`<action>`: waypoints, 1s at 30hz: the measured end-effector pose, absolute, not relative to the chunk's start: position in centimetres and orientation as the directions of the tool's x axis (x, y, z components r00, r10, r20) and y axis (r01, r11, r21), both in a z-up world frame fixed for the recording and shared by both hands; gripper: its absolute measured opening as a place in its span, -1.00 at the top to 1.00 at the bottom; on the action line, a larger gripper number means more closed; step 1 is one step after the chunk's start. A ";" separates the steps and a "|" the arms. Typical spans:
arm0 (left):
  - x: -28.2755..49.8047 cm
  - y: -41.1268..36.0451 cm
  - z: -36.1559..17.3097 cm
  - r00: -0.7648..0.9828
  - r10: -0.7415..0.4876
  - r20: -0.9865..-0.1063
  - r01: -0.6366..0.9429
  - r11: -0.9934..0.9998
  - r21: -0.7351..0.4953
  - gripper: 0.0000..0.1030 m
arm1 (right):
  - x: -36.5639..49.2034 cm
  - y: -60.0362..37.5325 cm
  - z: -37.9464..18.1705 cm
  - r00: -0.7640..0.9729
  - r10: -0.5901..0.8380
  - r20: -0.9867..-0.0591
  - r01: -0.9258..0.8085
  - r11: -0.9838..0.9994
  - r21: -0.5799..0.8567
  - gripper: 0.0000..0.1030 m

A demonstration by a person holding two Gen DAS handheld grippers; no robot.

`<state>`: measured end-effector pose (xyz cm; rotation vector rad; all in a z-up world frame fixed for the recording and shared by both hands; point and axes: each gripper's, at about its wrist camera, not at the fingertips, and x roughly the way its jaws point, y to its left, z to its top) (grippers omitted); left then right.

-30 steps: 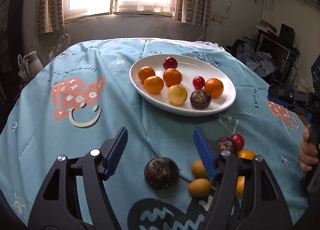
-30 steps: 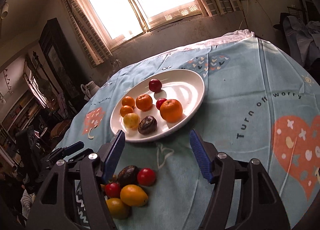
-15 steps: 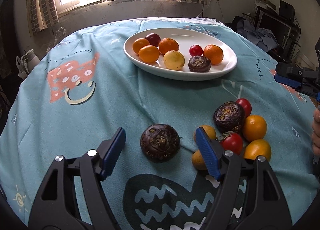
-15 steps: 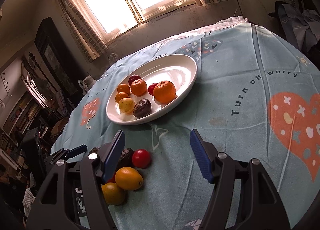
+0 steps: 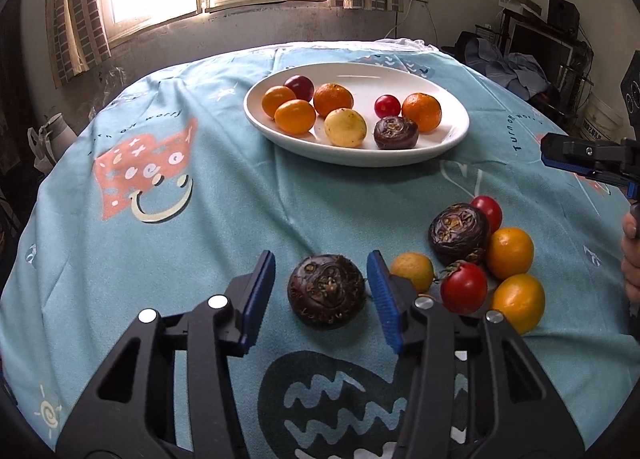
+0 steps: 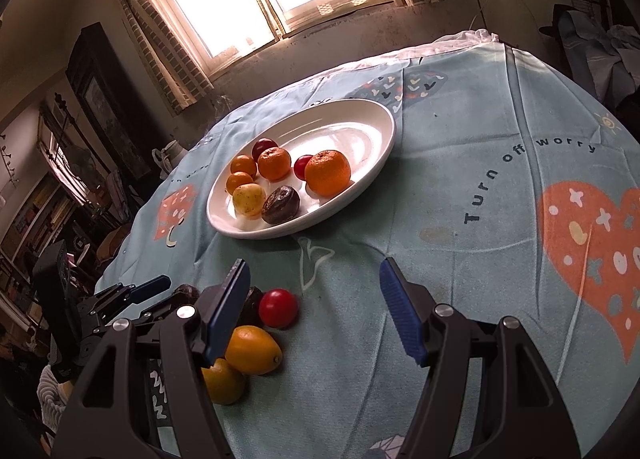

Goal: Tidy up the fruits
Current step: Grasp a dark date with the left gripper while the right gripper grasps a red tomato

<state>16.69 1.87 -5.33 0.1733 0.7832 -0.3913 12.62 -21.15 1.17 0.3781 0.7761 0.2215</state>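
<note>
Left wrist view shows the left gripper (image 5: 322,293) low in the frame with a dark wrinkled fruit (image 5: 326,291) sitting on the tablecloth (image 5: 224,219) right between its blue pads; the jaws have just been closing in on it, though a sliver of cloth shows on either side, so the pads seem not to press yet. That framing looks deliberate: this fruit lies apart from the loose cluster at lower right, a second dark fruit (image 5: 459,234), two tomatoes (image 5: 464,287) and several orange and yellow fruits (image 5: 509,253), so it can be taken without knocking the neighbours. The white plate (image 5: 448,143) in the upper middle already carries eight fruits with bare room on its right side, likely the place for the rest. In the right wrist view, the right gripper (image 6: 316,305) hangs half open over bare cloth at bottom centre, holding nothing, probably waiting clear of the pick.
</note>
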 end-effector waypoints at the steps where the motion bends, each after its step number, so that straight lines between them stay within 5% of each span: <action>1: 17.0 2.1 -5.6 0.628 -0.280 -0.726 0.406 0.914 -0.001 0.02 | 12.7 -21.1 1.2 0.694 0.330 -0.639 -0.057 0.911 0.409 -0.31; 9: 16.2 0.5 -6.2 0.594 -0.309 -0.743 0.488 0.873 0.028 0.06 | 12.7 -20.8 1.3 0.692 0.331 -0.642 -0.066 0.914 0.400 -0.31; 22: 17.3 3.1 -6.1 0.607 -0.284 -0.742 0.374 0.926 -0.048 0.14 | 13.0 -18.9 0.5 0.624 0.376 -0.685 -0.138 0.916 0.376 -0.31; 30: 17.3 2.2 -6.4 0.593 -0.282 -0.754 0.404 0.915 -0.025 0.14 | 14.0 -18.1 -1.1 0.556 0.428 -0.713 -0.161 0.897 0.412 0.15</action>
